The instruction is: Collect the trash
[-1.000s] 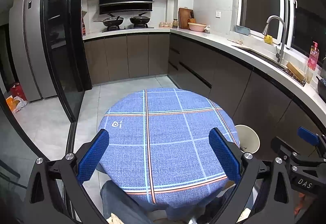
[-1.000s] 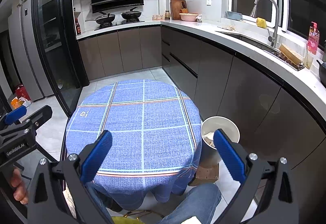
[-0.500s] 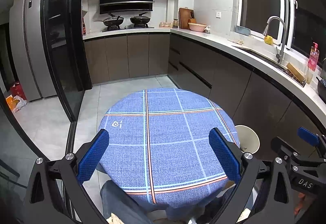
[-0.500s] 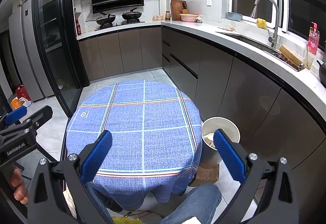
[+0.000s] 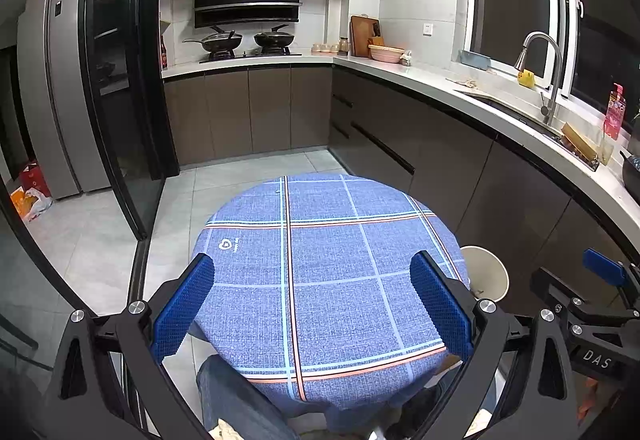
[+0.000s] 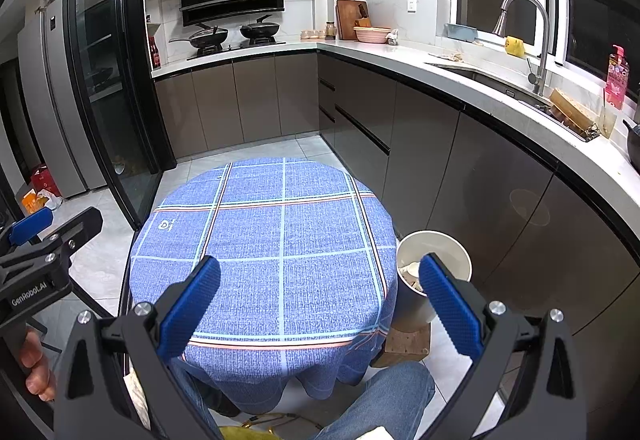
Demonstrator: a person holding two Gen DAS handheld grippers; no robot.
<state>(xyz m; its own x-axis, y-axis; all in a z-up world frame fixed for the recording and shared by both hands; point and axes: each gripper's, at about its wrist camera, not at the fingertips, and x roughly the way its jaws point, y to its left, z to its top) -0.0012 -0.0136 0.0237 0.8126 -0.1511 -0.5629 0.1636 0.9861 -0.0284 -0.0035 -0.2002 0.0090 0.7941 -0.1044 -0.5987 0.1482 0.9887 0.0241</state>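
Observation:
A round table with a blue plaid cloth [image 5: 328, 264] stands in front of me, also in the right wrist view [image 6: 272, 240]; nothing lies on the cloth. A white trash bin [image 6: 434, 264] stands on the floor at the table's right, with pale scraps inside; its rim shows in the left wrist view [image 5: 486, 276]. My left gripper [image 5: 312, 304] is open and empty above the table's near edge. My right gripper [image 6: 318, 304] is open and empty, its right finger in front of the bin.
Dark kitchen cabinets with a white counter [image 5: 460, 88] curve along the right, with a sink and tap [image 6: 532, 40]. A black-framed glass door [image 5: 120, 100] stands left. A wooden block [image 6: 406, 342] lies under the bin. My knees [image 6: 380, 392] sit below the table.

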